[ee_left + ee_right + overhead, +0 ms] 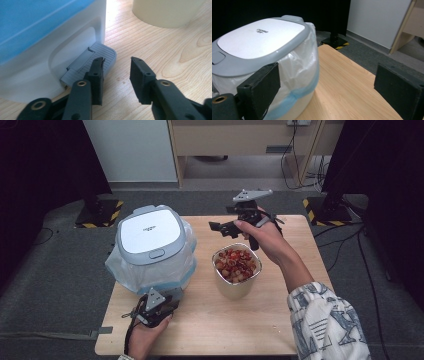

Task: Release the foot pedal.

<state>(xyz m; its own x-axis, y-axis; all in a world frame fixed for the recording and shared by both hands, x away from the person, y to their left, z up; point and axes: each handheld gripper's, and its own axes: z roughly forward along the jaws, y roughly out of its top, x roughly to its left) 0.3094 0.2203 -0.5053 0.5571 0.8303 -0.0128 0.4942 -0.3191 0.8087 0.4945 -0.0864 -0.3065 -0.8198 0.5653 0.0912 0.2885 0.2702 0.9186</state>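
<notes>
Black tools (220,226), white patterned sleeve (327,320)

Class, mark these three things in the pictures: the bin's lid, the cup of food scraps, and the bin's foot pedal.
bin's lid (150,231), high view, middle of its white top.
cup of food scraps (235,290), high view, cream outer wall.
foot pedal (106,53), left gripper view, ribbed grey tread.

Lidded white bin (150,242) beside full cup (236,270)

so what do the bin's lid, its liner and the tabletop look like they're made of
Lid: likely hard plastic, matt white panel in a grey rim with a moulded button.
Liner: thin plastic film, translucent white and crinkled, with a blue band lower down.
Tabletop: pale wood or wood-look laminate; grain shows, which one is unclear.
</notes>
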